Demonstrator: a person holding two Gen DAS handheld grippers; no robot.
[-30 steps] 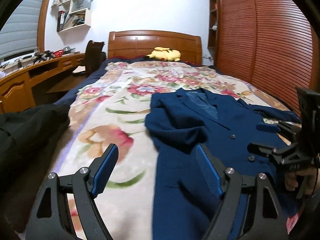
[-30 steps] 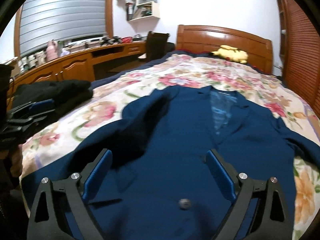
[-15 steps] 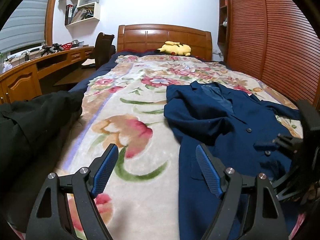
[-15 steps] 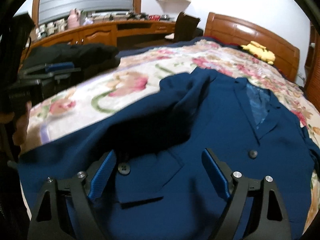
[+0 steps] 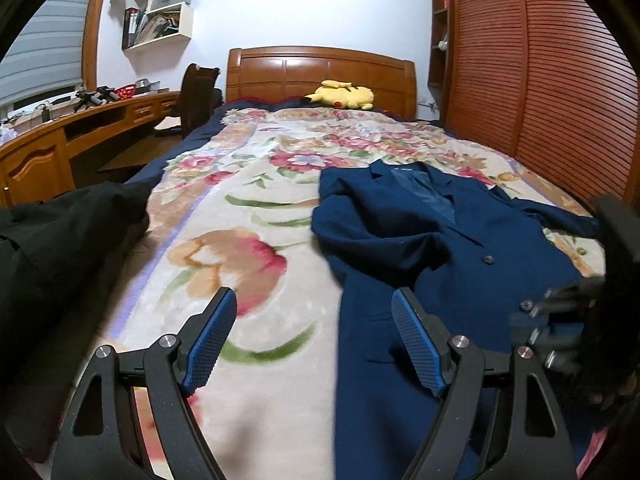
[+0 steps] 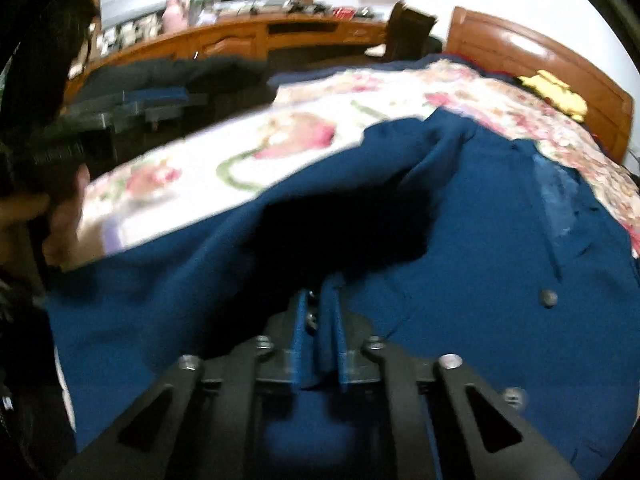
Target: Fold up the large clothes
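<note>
A navy blue suit jacket [image 5: 440, 248] lies face up on the floral bedspread [image 5: 240, 216], collar toward the headboard, its left sleeve folded across the chest. My left gripper [image 5: 314, 328] is open and empty, hovering over the bedspread just left of the jacket's lower edge. My right gripper [image 6: 320, 312] is shut on a fold of the jacket [image 6: 460, 280] near its lower front, pinching blue cloth between the pads. It shows blurred at the right edge of the left wrist view [image 5: 560, 320].
A black garment [image 5: 52, 248] lies heaped at the bed's left edge. A yellow plush toy [image 5: 344, 95] sits by the wooden headboard [image 5: 320, 70]. A wooden desk [image 5: 60, 140] and chair [image 5: 198, 96] stand left; slatted wardrobe doors [image 5: 540, 80] stand right.
My right gripper dropped onto the jacket and closed on its cloth; it was open before. My left gripper shifted left, away from the jacket, and stays open.
</note>
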